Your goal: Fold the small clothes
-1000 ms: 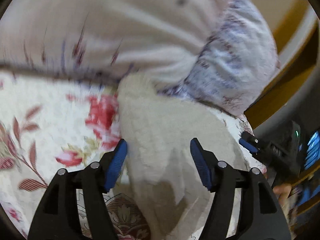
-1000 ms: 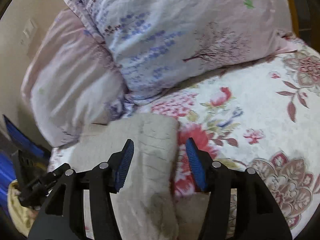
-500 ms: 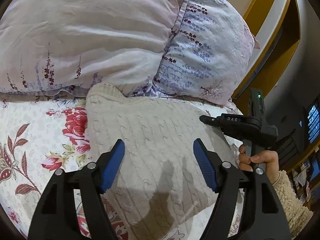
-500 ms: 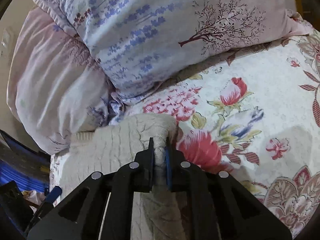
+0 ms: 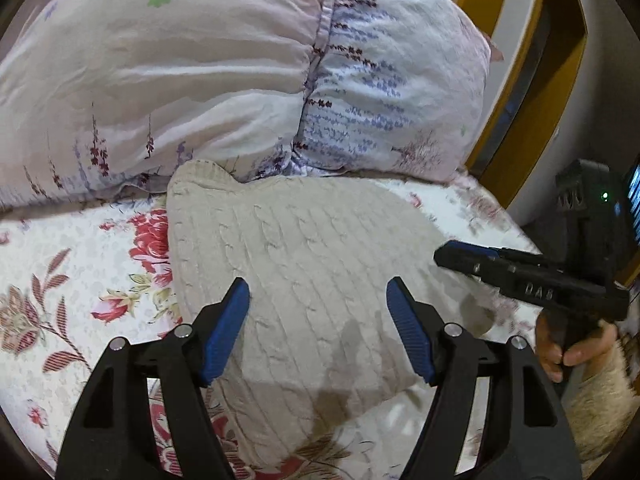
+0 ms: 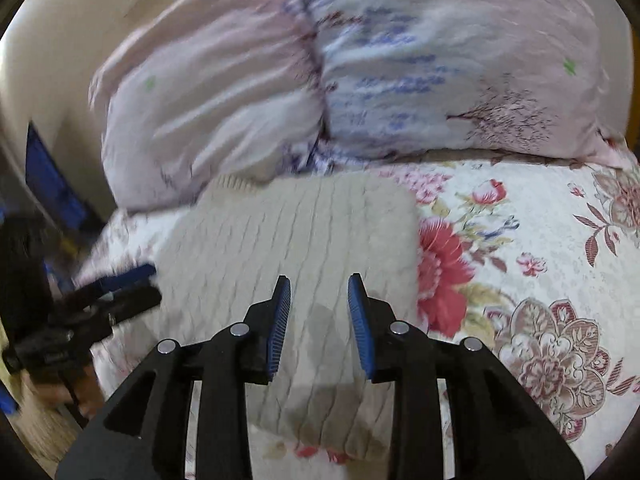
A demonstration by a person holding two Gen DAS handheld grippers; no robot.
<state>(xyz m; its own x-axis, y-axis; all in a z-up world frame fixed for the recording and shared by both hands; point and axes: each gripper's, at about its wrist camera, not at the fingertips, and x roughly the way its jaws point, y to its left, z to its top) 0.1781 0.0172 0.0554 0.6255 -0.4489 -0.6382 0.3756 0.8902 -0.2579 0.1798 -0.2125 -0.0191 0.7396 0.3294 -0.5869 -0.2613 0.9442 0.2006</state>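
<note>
A cream cable-knit sweater [image 5: 304,264] lies folded into a flat rectangle on the floral bedspread [image 5: 60,280], its far end against the pillows. It also shows in the right wrist view [image 6: 288,236]. My left gripper [image 5: 318,328] is open and empty, hovering above the sweater's near half. My right gripper [image 6: 318,320] is open and empty, above the sweater's near right part. In the left wrist view the right gripper [image 5: 520,276] sits at the sweater's right side, off the cloth. In the right wrist view the left gripper [image 6: 112,292] is blurred at the sweater's left edge.
Two pale floral pillows [image 5: 180,80] [image 5: 392,92] lean at the head of the bed, also in the right wrist view [image 6: 440,60]. A yellow wooden frame [image 5: 520,80] stands to the right. The bedspread [image 6: 540,280] spreads out to the right of the sweater.
My right gripper was shut on the sweater's edge half a second ago; it has let go, opened and drawn back. The sweater now lies flat. My left gripper stayed open.
</note>
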